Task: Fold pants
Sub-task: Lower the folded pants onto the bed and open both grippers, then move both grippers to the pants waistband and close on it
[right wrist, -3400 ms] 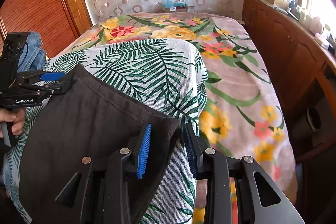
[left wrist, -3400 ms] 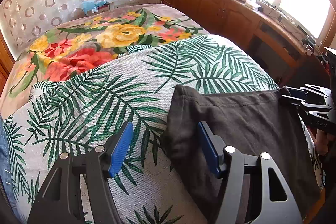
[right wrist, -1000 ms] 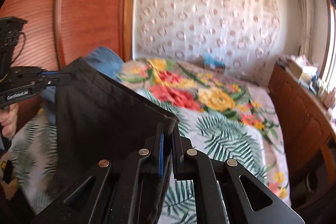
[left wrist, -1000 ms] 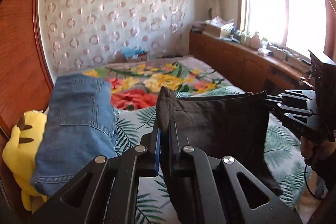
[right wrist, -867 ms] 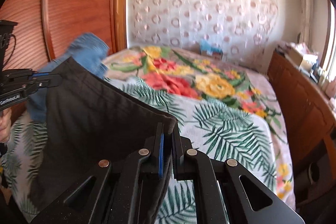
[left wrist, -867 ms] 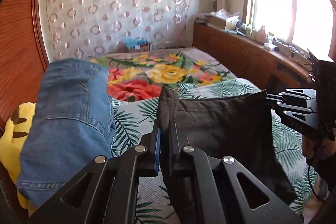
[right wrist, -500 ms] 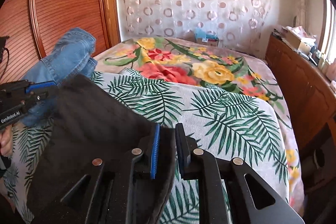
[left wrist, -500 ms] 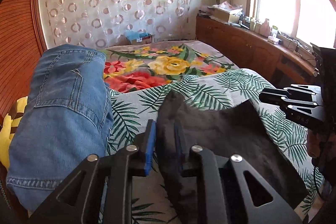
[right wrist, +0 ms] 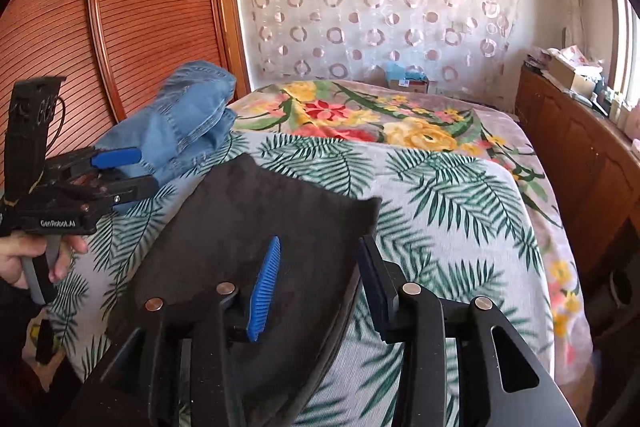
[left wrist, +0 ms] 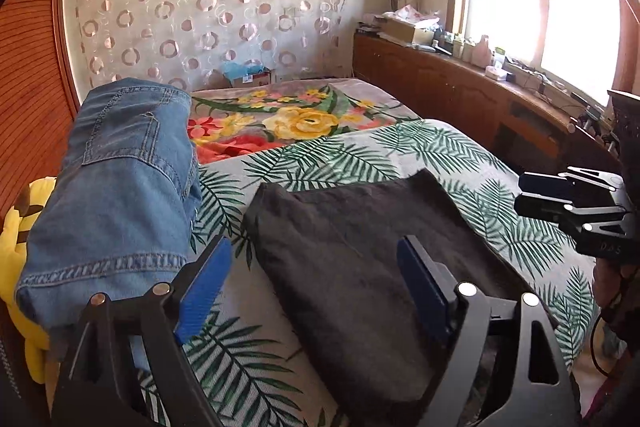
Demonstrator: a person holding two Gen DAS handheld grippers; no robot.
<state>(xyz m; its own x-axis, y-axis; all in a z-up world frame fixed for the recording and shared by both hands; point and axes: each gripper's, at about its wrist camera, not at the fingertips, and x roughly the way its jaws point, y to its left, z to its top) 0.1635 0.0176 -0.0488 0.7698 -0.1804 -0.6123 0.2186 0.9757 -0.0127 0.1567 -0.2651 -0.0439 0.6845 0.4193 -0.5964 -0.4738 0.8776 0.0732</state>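
Both claws, clamped on the dark pants (left wrist: pixel 360 259) a second ago, are opening. Left claw (left wrist: pixel 316 283) stands wide, right claw (right wrist: pixel 320 283) narrower; neither grips. Pants, earlier lifted, now lie folded on the bed (left wrist: pixel 440 155).

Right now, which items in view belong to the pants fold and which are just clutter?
Job:
- dark pants, folded on the palm-leaf cover
- left hand-held gripper, jaws opening, pads off the cloth
- right hand-held gripper, jaws opening, pads off the cloth

Lying about:
- blue jeans
- yellow plush toy
- floral blanket
- box with blue cloth
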